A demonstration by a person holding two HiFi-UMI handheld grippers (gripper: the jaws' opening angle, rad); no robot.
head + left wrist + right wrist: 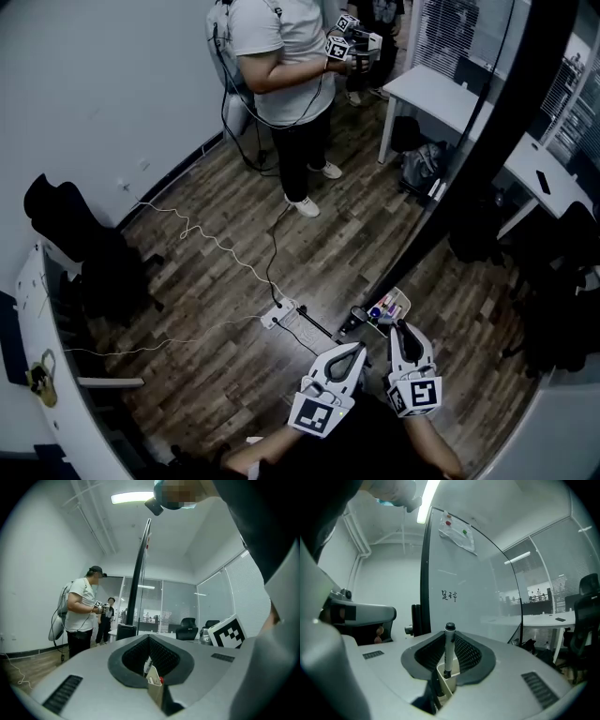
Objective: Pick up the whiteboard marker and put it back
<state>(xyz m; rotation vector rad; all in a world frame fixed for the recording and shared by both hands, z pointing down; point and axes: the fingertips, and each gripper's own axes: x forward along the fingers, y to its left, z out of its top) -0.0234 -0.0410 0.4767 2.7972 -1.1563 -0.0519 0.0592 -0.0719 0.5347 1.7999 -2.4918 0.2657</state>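
On the white glass whiteboard (478,588) ahead of you is a short line of black handwriting (449,595), too small to read. No print shows on the white-barrelled, black-capped whiteboard marker (448,651).

Your right gripper (402,328) has its jaws drawn in on that marker. The cap sits at the fingertips, hiding where they meet, and the lower end sits in a small beige plastic holder (452,680).

Your left gripper (149,637) has its tips together and grips nothing.

Both grippers are side by side, pointing forward at the board's lower edge. Your forearms are cut off at the bottom of the head view.
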